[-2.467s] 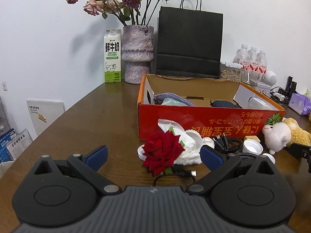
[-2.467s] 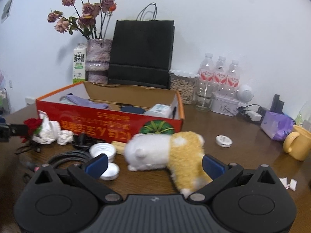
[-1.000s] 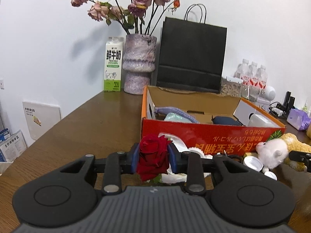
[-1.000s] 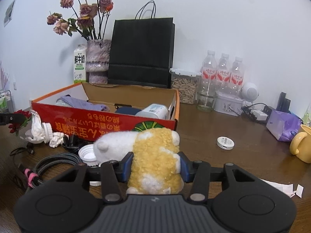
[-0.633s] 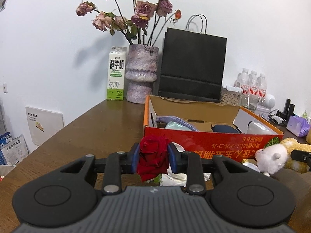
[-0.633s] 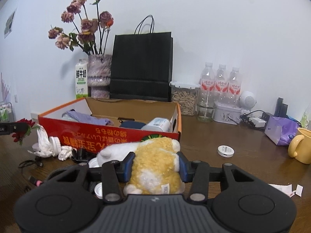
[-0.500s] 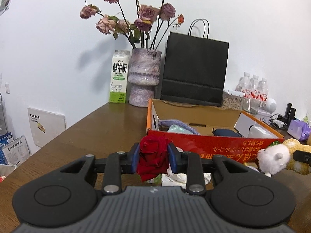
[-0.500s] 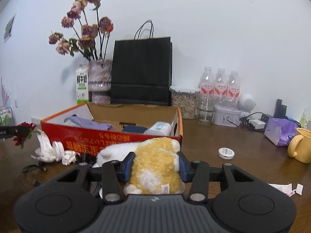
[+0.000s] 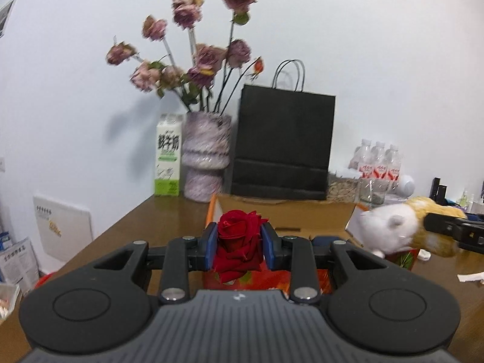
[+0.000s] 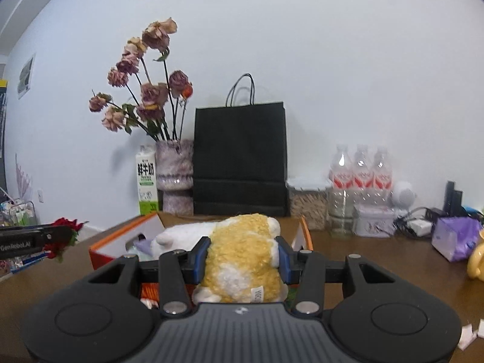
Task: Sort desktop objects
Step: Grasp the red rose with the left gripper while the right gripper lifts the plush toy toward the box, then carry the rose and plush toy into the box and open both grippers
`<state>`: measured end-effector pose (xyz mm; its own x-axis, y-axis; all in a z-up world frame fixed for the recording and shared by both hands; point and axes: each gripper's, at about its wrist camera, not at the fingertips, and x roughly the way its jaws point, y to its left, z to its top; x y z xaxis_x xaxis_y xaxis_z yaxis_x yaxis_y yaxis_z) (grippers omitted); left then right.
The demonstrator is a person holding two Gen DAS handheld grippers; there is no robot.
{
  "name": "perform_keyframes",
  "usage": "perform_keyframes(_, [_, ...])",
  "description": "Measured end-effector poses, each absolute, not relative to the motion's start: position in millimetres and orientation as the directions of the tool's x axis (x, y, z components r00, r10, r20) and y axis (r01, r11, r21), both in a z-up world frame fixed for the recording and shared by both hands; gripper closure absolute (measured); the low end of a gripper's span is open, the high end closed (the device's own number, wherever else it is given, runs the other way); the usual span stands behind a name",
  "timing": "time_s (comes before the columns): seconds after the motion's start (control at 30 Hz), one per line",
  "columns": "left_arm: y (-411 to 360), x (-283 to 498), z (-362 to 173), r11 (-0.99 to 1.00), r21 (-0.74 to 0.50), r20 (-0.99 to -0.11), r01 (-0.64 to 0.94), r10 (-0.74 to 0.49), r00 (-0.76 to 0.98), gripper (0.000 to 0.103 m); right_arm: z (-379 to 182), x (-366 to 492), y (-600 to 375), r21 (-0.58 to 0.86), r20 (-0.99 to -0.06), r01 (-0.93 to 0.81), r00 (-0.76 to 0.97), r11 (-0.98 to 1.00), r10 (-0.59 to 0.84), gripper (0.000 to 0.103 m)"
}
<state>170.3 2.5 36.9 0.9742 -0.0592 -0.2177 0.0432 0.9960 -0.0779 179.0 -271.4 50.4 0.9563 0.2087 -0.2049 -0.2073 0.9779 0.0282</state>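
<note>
Left tool (image 9: pixel 239 246) is clamped on a red rose (image 9: pixel 239 242), held up over the near edge of the orange cardboard box (image 9: pixel 287 208). Right tool (image 10: pixel 242 258) is squeezed onto the yellow-and-white plush toy (image 10: pixel 242 260), also above that box. Only the right view shows the purple pack (image 10: pixel 453 237) and yellow mug (image 10: pixel 477 261) on the table (image 10: pixel 378 257); the box's contents are mostly hidden, just something pale purple (image 10: pixel 144 245) inside.
</note>
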Motion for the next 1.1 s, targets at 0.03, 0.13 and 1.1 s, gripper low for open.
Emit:
perform_keyframes(0.03, [-0.3,174.0,40.5,0.996,-0.076,-0.213,0.050,-0.065,0.975,0.072,54.4,183.4,-269.5,0.025,-0.201,-0.208,0.957,0.978,0.208,0.059])
perform_keyframes(0.13, [-9.6,190.1,50.8,0.995,-0.071,-0.206,0.069,-0.083,0.975,0.072,64.6,195.8,-264.9,0.004,-0.184,-0.207,0.962,0.978,0.204,0.059])
perform_keyframes(1.1, [-23.9,388.4,38.3,0.996,-0.087,-0.460,-0.033,-0.011,0.888,0.072,43.2,404.4,-254.0,0.051,-0.393,-0.141,0.907,0.989,0.150,0.059])
